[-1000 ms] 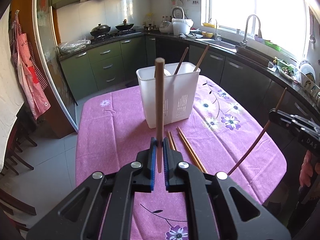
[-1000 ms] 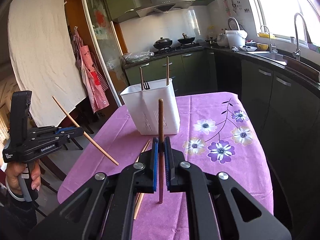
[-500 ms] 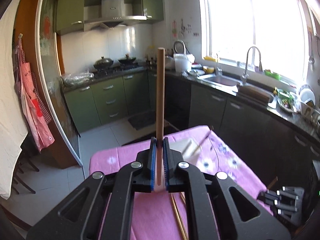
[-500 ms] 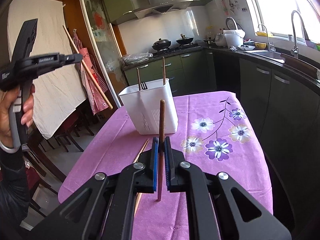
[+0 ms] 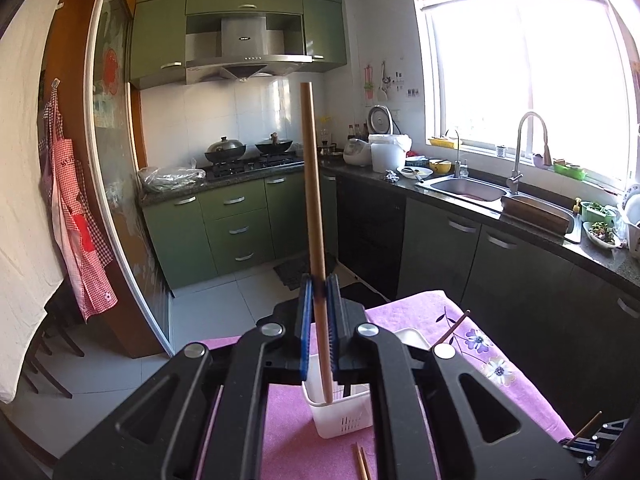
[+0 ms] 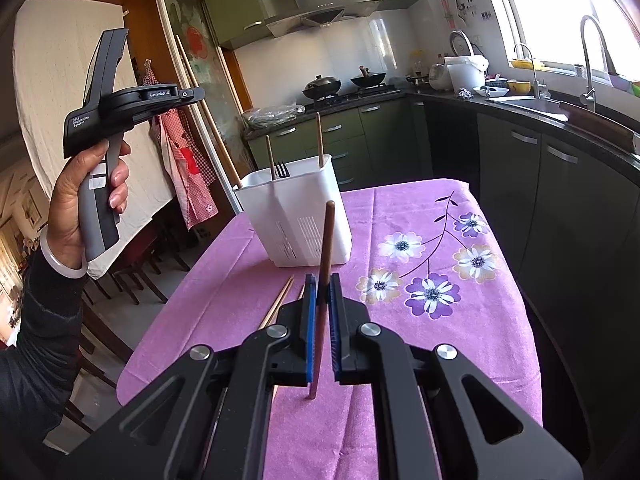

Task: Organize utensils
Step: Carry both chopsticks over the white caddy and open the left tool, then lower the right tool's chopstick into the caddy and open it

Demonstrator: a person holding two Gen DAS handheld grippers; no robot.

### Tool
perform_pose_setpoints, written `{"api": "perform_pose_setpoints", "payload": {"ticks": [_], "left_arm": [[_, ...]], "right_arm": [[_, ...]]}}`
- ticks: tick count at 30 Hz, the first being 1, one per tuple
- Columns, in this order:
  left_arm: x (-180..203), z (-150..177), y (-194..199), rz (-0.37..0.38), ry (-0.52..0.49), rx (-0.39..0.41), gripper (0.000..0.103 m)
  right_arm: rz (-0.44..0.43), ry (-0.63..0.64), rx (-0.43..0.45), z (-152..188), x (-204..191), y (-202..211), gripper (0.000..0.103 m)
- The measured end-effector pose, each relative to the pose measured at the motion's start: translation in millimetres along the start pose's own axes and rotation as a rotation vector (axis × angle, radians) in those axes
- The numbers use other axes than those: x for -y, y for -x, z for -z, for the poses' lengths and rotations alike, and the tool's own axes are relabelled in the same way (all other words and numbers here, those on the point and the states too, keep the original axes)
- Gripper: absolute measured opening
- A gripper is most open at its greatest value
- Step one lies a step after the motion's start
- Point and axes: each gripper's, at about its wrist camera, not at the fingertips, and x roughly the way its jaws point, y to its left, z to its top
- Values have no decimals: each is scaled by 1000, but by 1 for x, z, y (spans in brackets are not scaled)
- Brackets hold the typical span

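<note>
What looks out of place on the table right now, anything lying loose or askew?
Loose chopsticks lie flat on the pink tablecloth in front of the white utensil holder rather than standing inside it with the fork. Each gripper also clamps one chopstick: left gripper, right gripper. Nothing looks spilled or broken.

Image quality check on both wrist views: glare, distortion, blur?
Left wrist view: window blown out white, strong barrel bend on the door frame, chopstick sharp. Right wrist view: window clipped at top right, dark vignette in the corners, tablecloth and white holder crisp, no motion blur.
</note>
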Motion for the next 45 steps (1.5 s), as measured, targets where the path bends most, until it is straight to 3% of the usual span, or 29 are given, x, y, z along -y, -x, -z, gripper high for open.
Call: {"api": "perform_pose_setpoints", "payload": {"ticks": [14, 22, 24, 27, 29, 31, 33, 35, 39, 45], "left_arm": [[-10, 0, -14, 20, 37, -17, 7], [-8, 28, -35, 38, 33, -96, 8], [-7, 38, -39, 42, 23, -118, 17], [-8, 49, -37, 43, 20, -134, 20], [-12, 55, -24, 22, 30, -117, 28], [-17, 63, -4, 3, 47, -78, 54], [-21, 73, 20, -46, 48, -34, 67], [-21, 86, 40, -74, 37, -16, 70], [-24, 116, 78, -119, 34, 6, 87], [-32, 146, 109, -135, 77, 1, 92]], "right_arm": [[6, 1, -4, -1, 0, 2, 7], [-1, 30, 19, -17, -6, 6, 7], [-7, 53, 51, -34, -13, 10, 7], [-20, 85, 95, -63, -24, 11, 7], [-37, 100, 141, -91, -33, 10, 7], [-54, 98, 198, -118, -39, 7, 7], [-48, 94, 259, -143, -46, 2, 7], [-37, 83, 310, -169, -51, -10, 7], [17, 65, 354, -206, -53, -43, 7], [60, 44, 276, -220, -48, -107, 7]]}}
